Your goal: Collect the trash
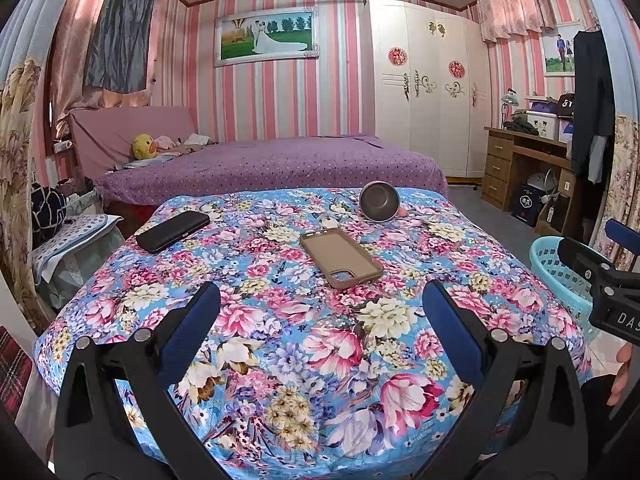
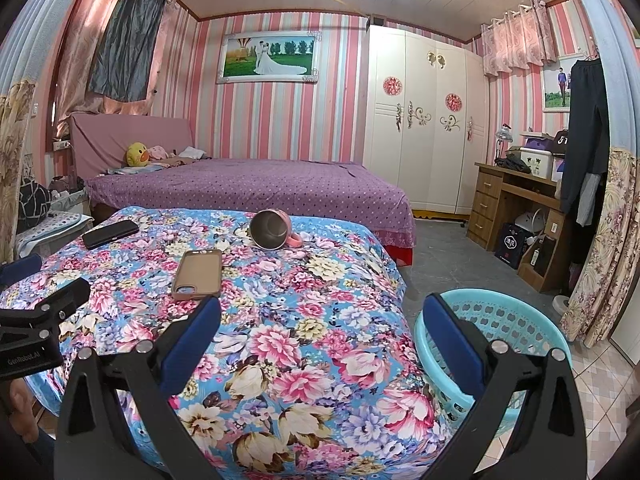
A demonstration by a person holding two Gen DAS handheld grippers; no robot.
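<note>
Both tools spread wide and empty, poised over the floral-covered surface [image 1: 304, 360].

Left tool [image 1: 320, 304] and right tool [image 2: 320, 316] carry nothing. No obvious trash visible; candidates: phone case [image 1: 340, 258], tipped cup [image 1: 378, 201], dark phone [image 1: 173, 231]. Approach nearest first; basket [image 2: 516, 320] sits beside right.

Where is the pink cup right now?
The pink cup lies tipped on its side at the far end of the flowery cloth, just beyond the brown phone case.
</note>
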